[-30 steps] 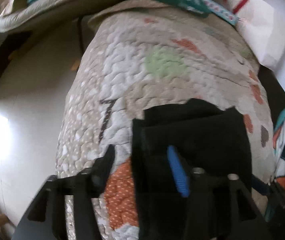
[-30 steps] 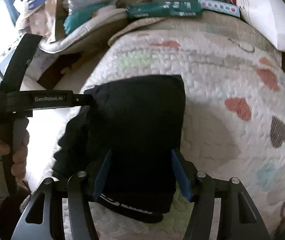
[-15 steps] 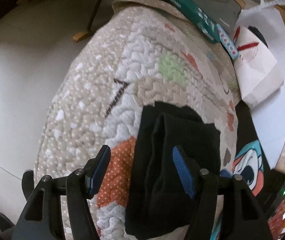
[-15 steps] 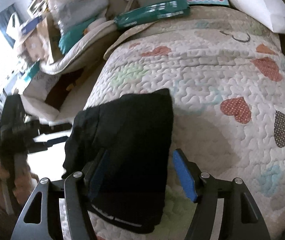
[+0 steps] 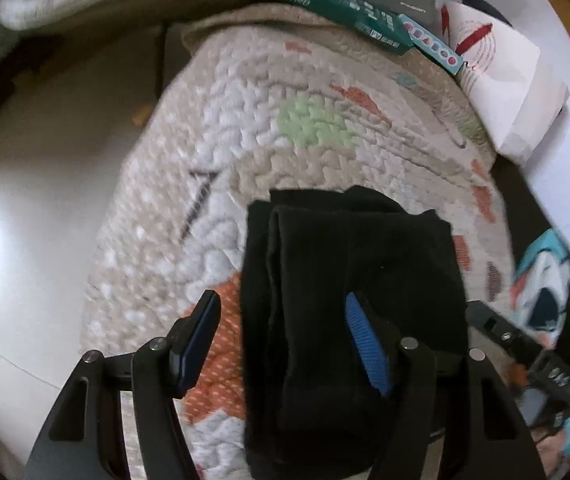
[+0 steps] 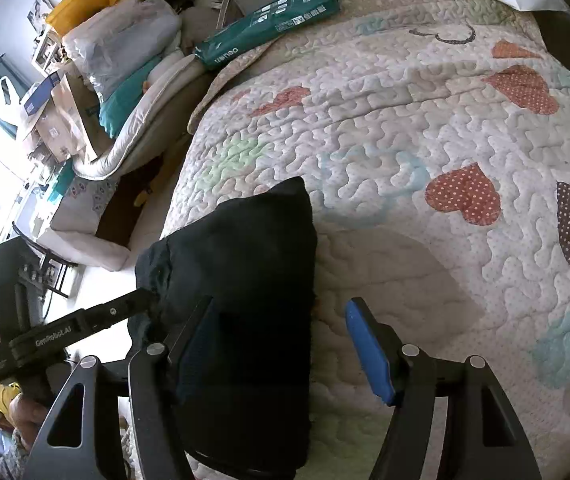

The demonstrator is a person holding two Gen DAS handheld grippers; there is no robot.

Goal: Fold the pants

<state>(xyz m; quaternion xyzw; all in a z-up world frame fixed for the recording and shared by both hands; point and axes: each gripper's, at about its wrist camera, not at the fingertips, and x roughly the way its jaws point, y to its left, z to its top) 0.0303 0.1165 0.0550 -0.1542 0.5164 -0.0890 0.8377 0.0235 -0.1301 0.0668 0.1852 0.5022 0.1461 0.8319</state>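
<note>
Two blue-padded fingers of the left gripper [image 5: 285, 344] stand wide apart in the left wrist view, gripping nothing; the folded black pants [image 5: 349, 304] lie between and beneath them on the quilt [image 5: 277, 136], near its left edge. In the right wrist view, the right gripper [image 6: 281, 348] also stands spread and empty, its left finger over the pants [image 6: 245, 288], its right finger over bare quilt [image 6: 445, 120].

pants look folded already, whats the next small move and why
Probably lift both away. The black folded pants lie as a compact bundle on the heart-patterned quilt, and the left hand-held gripper and right hand-held gripper are open, gripping nothing.
</note>
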